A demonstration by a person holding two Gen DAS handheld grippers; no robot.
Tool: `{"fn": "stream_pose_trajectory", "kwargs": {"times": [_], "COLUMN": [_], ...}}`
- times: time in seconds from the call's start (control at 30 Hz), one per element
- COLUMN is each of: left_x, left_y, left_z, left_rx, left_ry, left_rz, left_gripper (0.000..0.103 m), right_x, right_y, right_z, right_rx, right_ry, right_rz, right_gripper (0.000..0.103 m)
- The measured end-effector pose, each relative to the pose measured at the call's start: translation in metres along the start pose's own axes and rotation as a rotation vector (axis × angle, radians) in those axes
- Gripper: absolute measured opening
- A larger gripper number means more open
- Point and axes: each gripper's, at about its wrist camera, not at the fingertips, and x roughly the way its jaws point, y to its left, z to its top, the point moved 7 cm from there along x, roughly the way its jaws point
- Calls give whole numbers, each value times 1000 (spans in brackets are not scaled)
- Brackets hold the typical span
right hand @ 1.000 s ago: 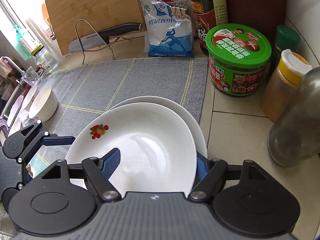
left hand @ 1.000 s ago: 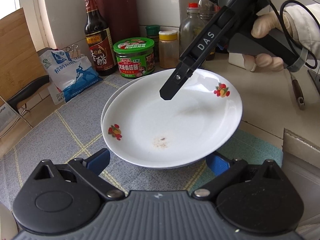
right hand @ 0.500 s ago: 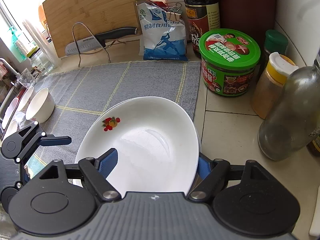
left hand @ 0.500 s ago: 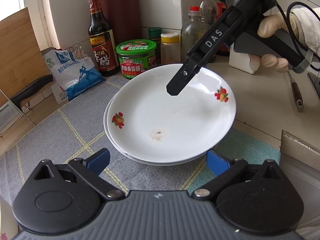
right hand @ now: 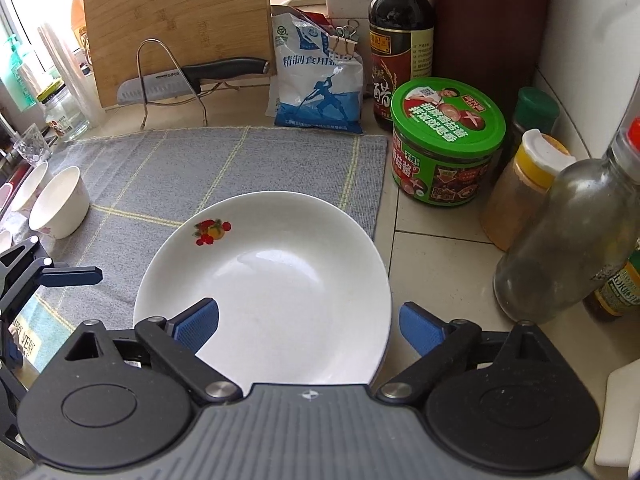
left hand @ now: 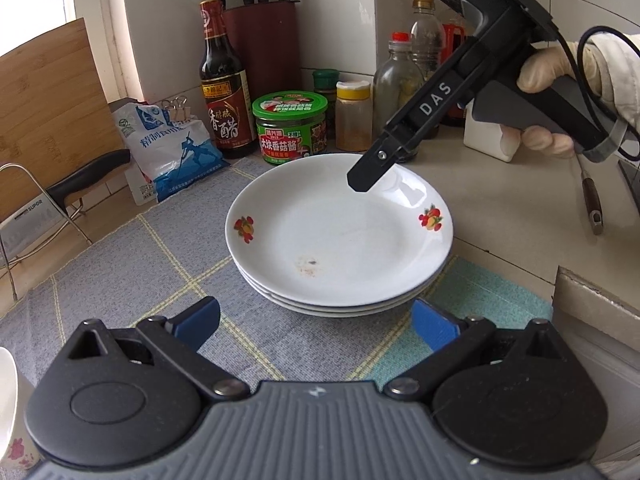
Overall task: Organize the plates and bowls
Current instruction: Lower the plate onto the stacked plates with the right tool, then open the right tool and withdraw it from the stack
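Three white plates with fruit motifs (left hand: 340, 236) lie stacked flat on a grey checked mat (left hand: 132, 264). My left gripper (left hand: 316, 322) is open, its blue pads just short of the stack's near edge with nothing between them. In the right wrist view the top plate (right hand: 272, 280) fills the middle. My right gripper (right hand: 310, 324) has its jaws opening; the plate's near rim lies between the pads, which do not press on it. One black right finger (left hand: 370, 172) hangs over the stack's far rim, held by a gloved hand (left hand: 544, 76).
A green-lidded jar (left hand: 292, 128), vinegar bottle (left hand: 224, 92), salt bag (left hand: 172, 148), spice jar (left hand: 353, 116) and glass bottles (right hand: 560, 240) crowd the back. A cutting board (right hand: 176, 20) and racked knife (right hand: 192, 78) stand far left. White bowls (right hand: 60, 202) sit at the mat's left edge.
The top plate, earlier tilted and offset over the others, now lies flat and centred on the stack. The right gripper's jaws have spread off its rim. Both grippers have drawn back a little.
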Motion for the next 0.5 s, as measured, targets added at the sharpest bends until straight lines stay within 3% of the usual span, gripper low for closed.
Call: {"fn": "stream_pose_trajectory", "kwargs": {"times": [0.33, 0.5], "left_x": [-38, -55], "left_y": [14, 25], "left_z": [1, -3], "left_rx": [-2, -38], "left_ry": [-112, -131], "left_rz": [90, 111], "left_gripper": [102, 102], "right_x": [-27, -38], "right_y": [40, 66], "right_z": [9, 8], "right_rx": [-80, -72], "right_ry": [-159, -248], "right_rz": [-97, -116], "right_gripper": [103, 103]}}
